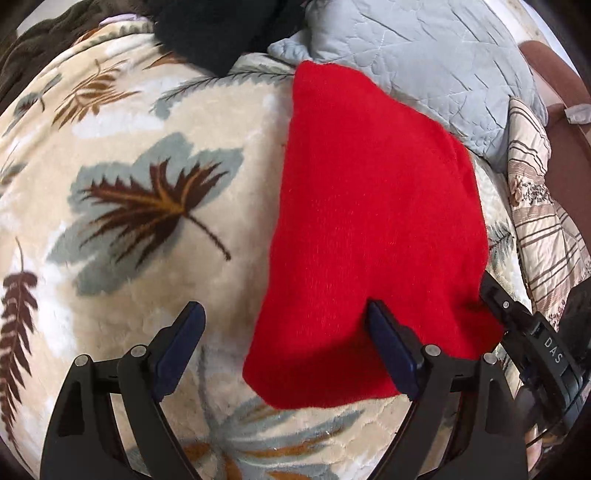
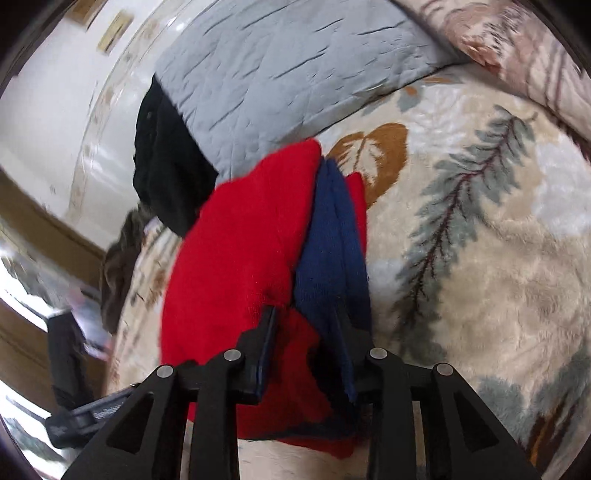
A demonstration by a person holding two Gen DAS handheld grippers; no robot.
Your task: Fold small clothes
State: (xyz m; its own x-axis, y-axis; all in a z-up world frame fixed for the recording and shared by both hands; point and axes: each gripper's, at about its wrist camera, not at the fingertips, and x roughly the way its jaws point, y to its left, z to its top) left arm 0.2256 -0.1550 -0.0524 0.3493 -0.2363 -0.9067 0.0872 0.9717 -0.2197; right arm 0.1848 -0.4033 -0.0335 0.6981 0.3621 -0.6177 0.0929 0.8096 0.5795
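Note:
A red knit garment [image 1: 369, 229] lies stretched on the leaf-patterned blanket [image 1: 147, 147]. My left gripper [image 1: 284, 314] is open and empty, its right finger over the garment's near left corner, its left finger over bare blanket. My right gripper [image 2: 306, 314] is shut on the garment's near right edge, where red cloth [image 2: 240, 258] and a navy blue lining or band [image 2: 332, 240] bunch between its fingers. The right gripper also shows in the left wrist view [image 1: 495, 302] at the garment's right edge.
A grey quilted cover [image 1: 424, 62] lies behind the garment. A black garment [image 1: 210, 33] lies at the back. A striped floral pillow [image 1: 543, 214] is at the right. A dark brown cloth [image 1: 33, 48] lies at the far left.

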